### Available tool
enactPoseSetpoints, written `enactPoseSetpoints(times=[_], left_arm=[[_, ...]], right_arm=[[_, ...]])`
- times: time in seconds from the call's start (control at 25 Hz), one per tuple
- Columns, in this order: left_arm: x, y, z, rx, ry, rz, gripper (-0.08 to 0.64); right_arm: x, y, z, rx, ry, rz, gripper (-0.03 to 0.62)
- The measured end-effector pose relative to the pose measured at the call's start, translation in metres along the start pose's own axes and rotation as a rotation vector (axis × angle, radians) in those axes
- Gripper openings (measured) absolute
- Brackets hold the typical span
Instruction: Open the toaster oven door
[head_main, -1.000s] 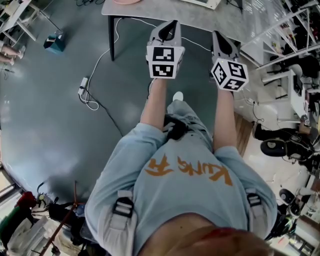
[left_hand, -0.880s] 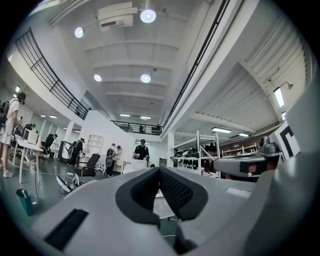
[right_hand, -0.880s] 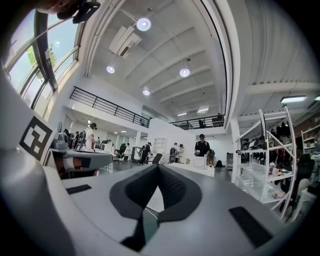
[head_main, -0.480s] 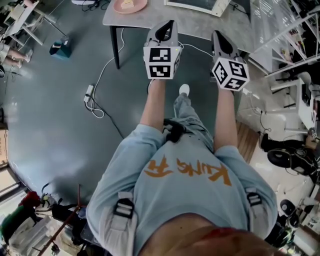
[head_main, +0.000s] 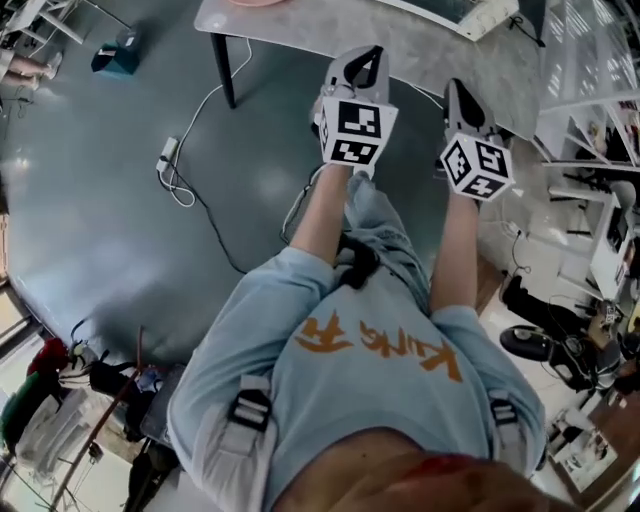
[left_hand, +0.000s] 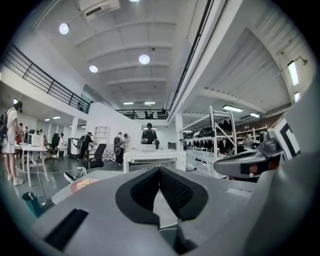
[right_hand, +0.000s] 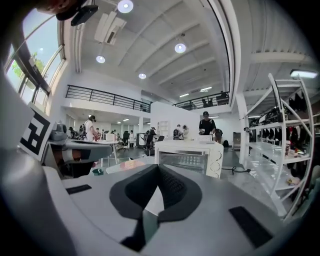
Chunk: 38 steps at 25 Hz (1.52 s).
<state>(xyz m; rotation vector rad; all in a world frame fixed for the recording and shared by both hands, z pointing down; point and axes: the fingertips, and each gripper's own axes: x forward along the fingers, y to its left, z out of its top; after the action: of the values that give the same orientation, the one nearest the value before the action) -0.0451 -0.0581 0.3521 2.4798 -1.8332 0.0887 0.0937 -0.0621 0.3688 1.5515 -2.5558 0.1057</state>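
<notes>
The white toaster oven (right_hand: 187, 157) stands on the grey table (head_main: 300, 25) ahead of me, its glass door closed; it also shows in the left gripper view as the toaster oven (left_hand: 150, 159), and only its front corner (head_main: 480, 12) reaches the head view. My left gripper (head_main: 367, 52) and right gripper (head_main: 458, 88) are held side by side at the table's near edge, short of the oven. Both are shut with nothing between the pads: left gripper (left_hand: 160, 171), right gripper (right_hand: 159, 168).
A pink plate (right_hand: 131, 164) lies on the table left of the oven. On the floor are a power strip with white cable (head_main: 167, 155) and a teal box (head_main: 112, 57). Metal shelving (right_hand: 285, 145) lines the right side. Several people stand far behind the table.
Both grippers have shifted a little to the right and closer to the table edge as the head view turned. Their jaws have stayed shut.
</notes>
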Motion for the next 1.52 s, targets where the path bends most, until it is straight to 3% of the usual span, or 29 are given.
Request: enactPoseSetpoints(times=[0.16,0.4,0.84,1.28,1.52], left_arm=[[0.067,-0.002,-0.006,-0.021,0.032,-0.011,0.003],[0.153,0.012,0.019,0.032,0.051,0.01,0.003],[0.232,0.027,0.025,0.083,0.095,-0.03,0.003],[0.28,0.058,0.024,0.124,0.151,-0.122,0.003],[0.295,0.054,0.027,0.152,0.158,-0.185,0.003]], right_arm=[[0.058,-0.047,0.0,0.033,0.032,0.014,-0.002],[0.14,-0.094,0.032,0.071,-0.01,0.073,-0.002],[0.201,-0.159,0.04,0.103,-0.024,0.037,-0.002],[0.247,-0.163,0.073,0.038,-0.047,0.056,0.0],[0.256,-0.154,0.081,-0.041,-0.022,0.089,0.0]])
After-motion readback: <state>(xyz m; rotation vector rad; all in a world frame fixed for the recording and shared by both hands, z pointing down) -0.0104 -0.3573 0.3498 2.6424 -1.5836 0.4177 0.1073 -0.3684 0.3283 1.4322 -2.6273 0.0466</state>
